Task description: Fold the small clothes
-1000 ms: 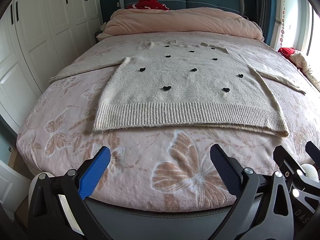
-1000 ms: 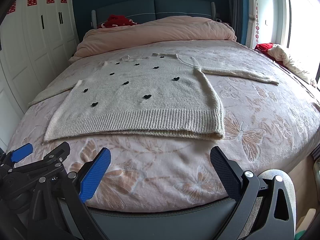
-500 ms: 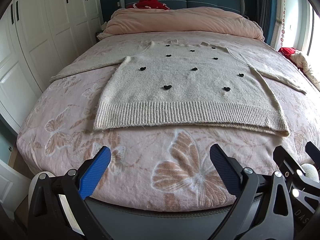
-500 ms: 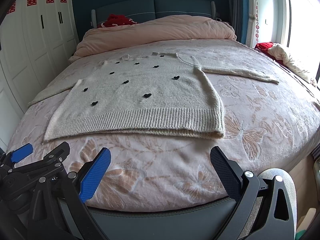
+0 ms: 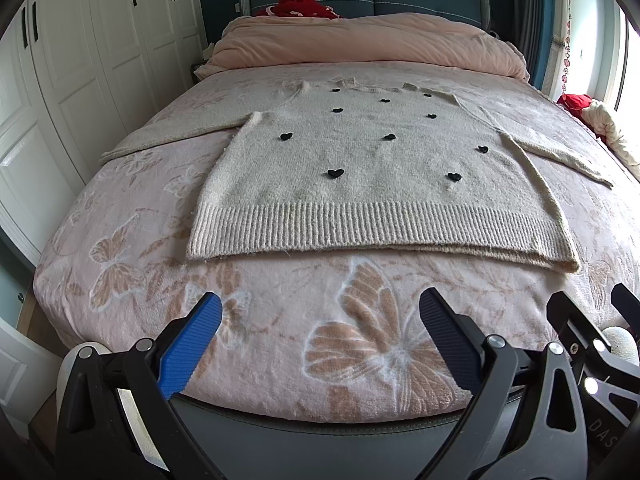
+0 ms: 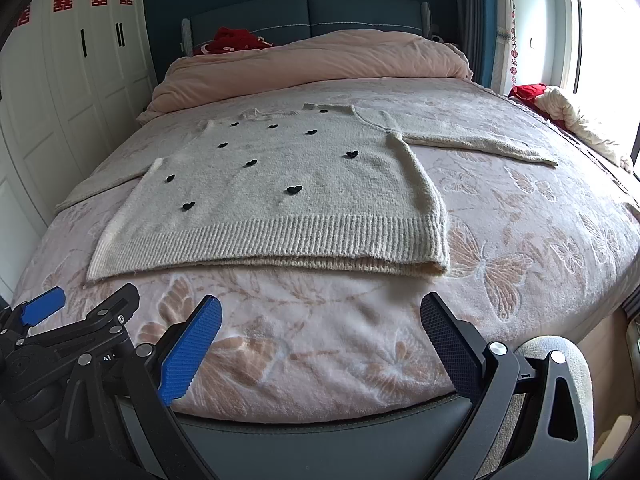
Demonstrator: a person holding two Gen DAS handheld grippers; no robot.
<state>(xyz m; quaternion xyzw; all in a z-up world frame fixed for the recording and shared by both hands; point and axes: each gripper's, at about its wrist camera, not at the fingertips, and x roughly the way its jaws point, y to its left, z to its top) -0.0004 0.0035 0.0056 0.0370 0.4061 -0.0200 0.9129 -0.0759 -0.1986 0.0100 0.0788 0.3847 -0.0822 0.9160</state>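
A cream knitted sweater [image 5: 380,176] [image 6: 288,208] dotted with small black hearts lies flat on the bed, front up, ribbed hem toward me and both sleeves spread sideways. My left gripper [image 5: 320,308] hovers open over the bed's near edge, short of the hem, with nothing between its blue pads. Beside it, my right gripper [image 6: 320,310] is likewise open and empty, near the hem's right half. The left gripper's frame shows at the lower left of the right wrist view.
A pink butterfly-print blanket [image 5: 360,340] covers the bed. A rolled pink duvet [image 5: 360,44] lies by the teal headboard, with a red item behind it. White wardrobes [image 5: 80,60] line the left wall. Red and cream cloth [image 6: 560,108] sits by the window at right.
Both grippers have edged very slightly, so the sweater sits marginally differently in view. Nothing was grasped or released.
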